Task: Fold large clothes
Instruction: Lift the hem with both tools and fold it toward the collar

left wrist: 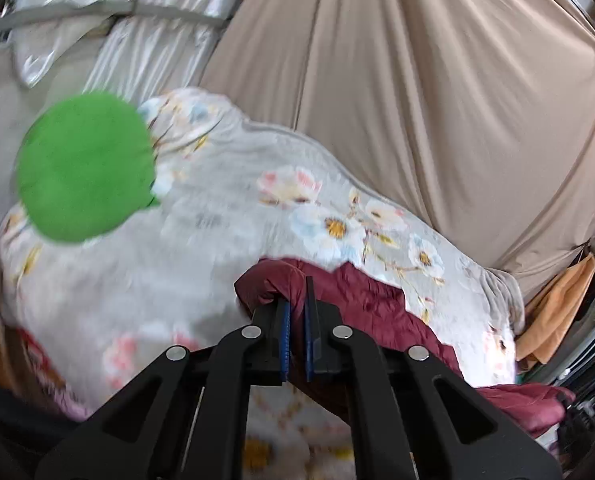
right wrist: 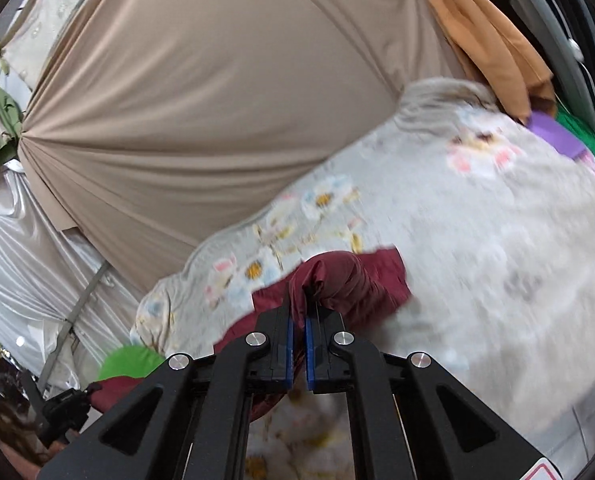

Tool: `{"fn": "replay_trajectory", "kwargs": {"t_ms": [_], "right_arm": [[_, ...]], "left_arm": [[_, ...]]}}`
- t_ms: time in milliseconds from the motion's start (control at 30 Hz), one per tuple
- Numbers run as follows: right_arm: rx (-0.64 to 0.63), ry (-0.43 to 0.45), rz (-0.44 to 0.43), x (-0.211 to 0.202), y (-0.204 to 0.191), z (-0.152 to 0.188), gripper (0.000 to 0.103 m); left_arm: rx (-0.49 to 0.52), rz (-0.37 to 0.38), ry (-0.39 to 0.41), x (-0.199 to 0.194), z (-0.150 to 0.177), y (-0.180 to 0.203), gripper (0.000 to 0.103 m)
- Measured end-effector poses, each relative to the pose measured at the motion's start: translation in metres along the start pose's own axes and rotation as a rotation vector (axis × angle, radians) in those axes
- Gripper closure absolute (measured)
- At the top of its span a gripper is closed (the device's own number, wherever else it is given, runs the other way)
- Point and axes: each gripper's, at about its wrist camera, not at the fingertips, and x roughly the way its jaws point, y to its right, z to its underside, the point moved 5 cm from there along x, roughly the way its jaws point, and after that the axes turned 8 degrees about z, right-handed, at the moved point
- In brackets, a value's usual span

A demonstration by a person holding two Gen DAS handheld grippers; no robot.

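A maroon garment (left wrist: 361, 312) lies over a grey floral blanket (left wrist: 201, 240). My left gripper (left wrist: 296, 300) is shut on a bunched edge of the maroon garment and lifts it off the blanket. In the right wrist view my right gripper (right wrist: 299, 304) is shut on another bunched edge of the same maroon garment (right wrist: 345, 280), above the floral blanket (right wrist: 477, 240). The left gripper (right wrist: 63, 410) shows small at the lower left of that view, with maroon cloth beside it.
A round green cushion (left wrist: 85, 168) sits on the blanket's far left and shows in the right wrist view (right wrist: 129, 362). Beige drapes (left wrist: 417, 80) and white satin drapes (left wrist: 137, 20) hang behind. Orange cloth (right wrist: 489, 40) hangs at the right, with purple cloth (right wrist: 553, 136) below it.
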Motion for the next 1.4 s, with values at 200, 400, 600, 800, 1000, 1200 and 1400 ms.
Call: {"fn": "replay_trajectory", "kwargs": {"t_ms": [200, 400, 600, 800, 1000, 1200, 1400], "right_arm": [[-0.034, 0.025, 0.022, 0.09, -0.004, -0.032, 0.099], [-0.059, -0.029, 0.12, 0.198, -0.001, -0.036, 0.099], [-0.07, -0.077, 0.207, 0.271, 0.009, -0.026, 0.099], [-0.062, -0.143, 0.276, 0.325, 0.023, -0.012, 0.099], [-0.085, -0.197, 0.32, 0.36, 0.031, -0.005, 0.094], [0.01, 0.023, 0.267, 0.3, 0.016, -0.04, 0.061], [-0.134, 0.061, 0.163, 0.237, -0.031, -0.027, 0.073]], "left_arm": [[0.061, -0.072, -0.055, 0.109, -0.01, -0.036, 0.098], [0.126, -0.19, -0.156, 0.225, 0.006, -0.058, 0.098], [0.151, -0.276, -0.248, 0.3, 0.029, -0.076, 0.098], [0.193, -0.313, -0.297, 0.347, 0.04, -0.083, 0.095], [0.162, -0.277, -0.306, 0.374, 0.041, -0.092, 0.086], [0.022, -0.188, -0.181, 0.334, -0.002, -0.088, 0.056], [0.146, -0.19, 0.053, 0.246, -0.029, -0.036, 0.028]]}}
